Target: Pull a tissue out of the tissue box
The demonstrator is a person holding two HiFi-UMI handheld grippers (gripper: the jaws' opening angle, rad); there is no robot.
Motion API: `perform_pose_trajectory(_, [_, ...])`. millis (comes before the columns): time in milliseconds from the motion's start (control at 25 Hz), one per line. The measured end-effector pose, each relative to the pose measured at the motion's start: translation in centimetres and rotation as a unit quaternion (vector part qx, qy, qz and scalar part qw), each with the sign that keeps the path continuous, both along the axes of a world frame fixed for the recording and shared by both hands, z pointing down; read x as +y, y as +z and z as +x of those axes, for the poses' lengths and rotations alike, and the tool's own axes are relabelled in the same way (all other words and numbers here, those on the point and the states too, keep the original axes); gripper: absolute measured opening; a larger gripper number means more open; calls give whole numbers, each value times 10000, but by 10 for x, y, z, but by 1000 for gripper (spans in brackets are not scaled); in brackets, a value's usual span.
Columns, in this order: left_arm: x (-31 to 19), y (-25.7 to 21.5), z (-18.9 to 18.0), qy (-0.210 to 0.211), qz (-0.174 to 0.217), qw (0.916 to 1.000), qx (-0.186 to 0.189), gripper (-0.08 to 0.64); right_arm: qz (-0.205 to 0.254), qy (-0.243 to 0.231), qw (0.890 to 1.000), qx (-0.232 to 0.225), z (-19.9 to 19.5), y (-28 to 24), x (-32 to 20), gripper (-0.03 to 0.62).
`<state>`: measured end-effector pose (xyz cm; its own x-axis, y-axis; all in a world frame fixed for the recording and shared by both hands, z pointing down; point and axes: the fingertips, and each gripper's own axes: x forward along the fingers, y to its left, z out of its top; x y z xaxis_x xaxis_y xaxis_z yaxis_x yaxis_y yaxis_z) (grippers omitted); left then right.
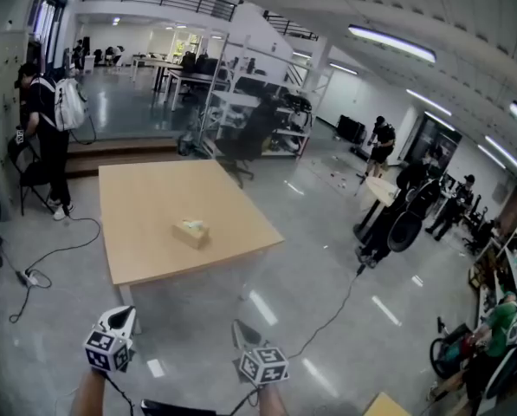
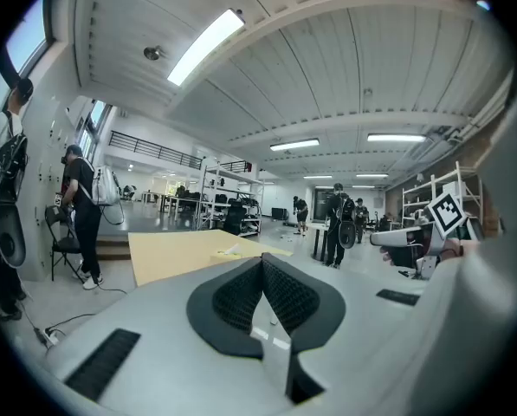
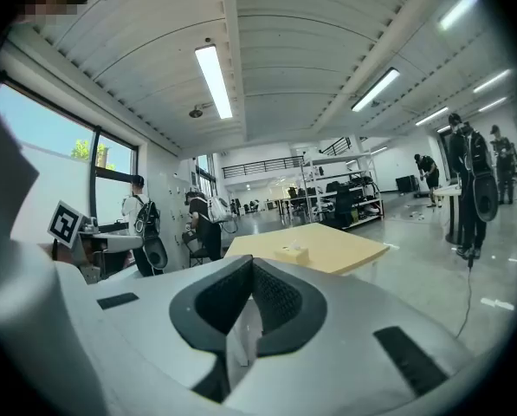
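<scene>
So, the grey left claw (image 2: 261, 260) is seen fully closed, its black ribbed pads (image 2: 236, 300) pressed together with nothing caught between them. Same deal for the grey right claw (image 3: 251, 264): it's shut tight and nothing is held. In the head view both claws are held low over the glossy grey floor (image 1: 327, 302), side by side and well short of the worktop.

Further out, the square light-wood worktop (image 1: 145, 202) is found straight ahead. The small beige cardboard tissue box (image 1: 190, 234) is sat on it, a bit nearer the front edge than the middle and well apart from both claws. A bit of pale tissue (image 1: 198, 225) can just be made out poking from its top.

Off to the left, a person with a white backpack (image 1: 66, 102) is stood by the wall, and a black cable (image 1: 63, 251) is trailed across the floor.
</scene>
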<state>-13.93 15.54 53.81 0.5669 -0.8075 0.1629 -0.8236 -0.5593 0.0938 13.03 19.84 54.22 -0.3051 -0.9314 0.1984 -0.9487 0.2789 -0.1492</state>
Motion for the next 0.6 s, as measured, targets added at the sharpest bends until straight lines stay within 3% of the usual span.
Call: perform_pose_trajectory(600, [-7, 8, 30, -62, 30, 10000, 53, 6, 53, -109, 9999, 92, 26, 5, -10, 11])
